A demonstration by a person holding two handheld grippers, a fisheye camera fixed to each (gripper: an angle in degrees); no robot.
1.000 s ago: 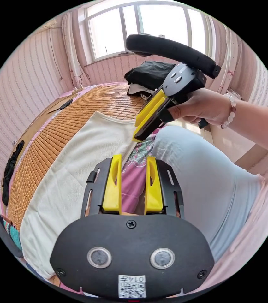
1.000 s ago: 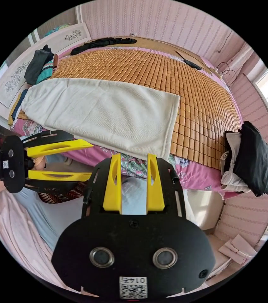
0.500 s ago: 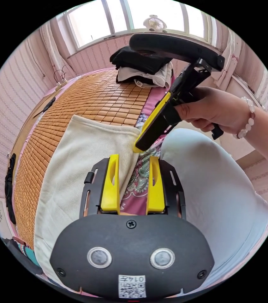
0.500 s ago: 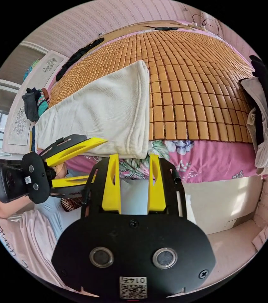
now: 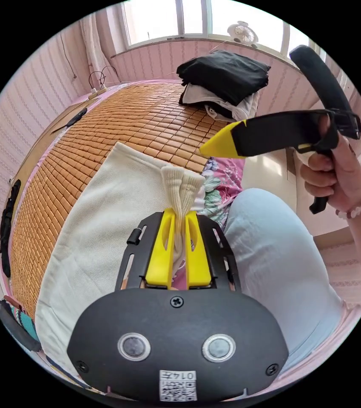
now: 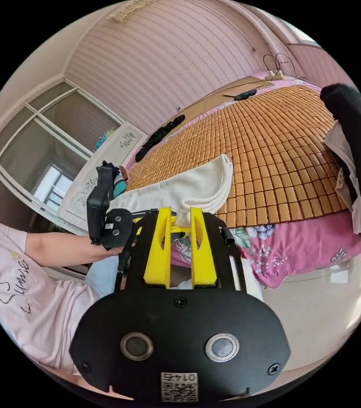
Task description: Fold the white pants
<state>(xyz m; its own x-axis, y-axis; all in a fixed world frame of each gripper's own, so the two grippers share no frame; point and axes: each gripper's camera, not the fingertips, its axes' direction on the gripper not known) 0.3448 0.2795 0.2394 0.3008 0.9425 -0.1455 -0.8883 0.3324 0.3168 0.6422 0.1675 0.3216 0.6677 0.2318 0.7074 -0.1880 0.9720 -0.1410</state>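
White pants [image 5: 103, 229] are now bunching between my left tool [image 5: 179, 248], newly clamping their hem corner; right tool [image 6: 180, 250] is hanging narrowly parted, empty, so folding is starting.

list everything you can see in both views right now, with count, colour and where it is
pants: 1, white, flat on the mat, one end pinched up at the bed's near edge
mat: 1, orange-brown tiles, covering the bed
sheet: 1, pink floral, hanging over the bed edge
clothes pile: 1, black on white, at the mat's corner under the window
fan: 1, white, on the windowsill
dark cloth: 1, black, along the bed's far side
left hand-held gripper: 1, yellow jaws, shut on the pants' end
right hand-held gripper: 1, yellow jaws, open, off the bed edge near the pants
hand: 1, holding the right hand-held gripper
leg: 1, pale blue, beside the bed
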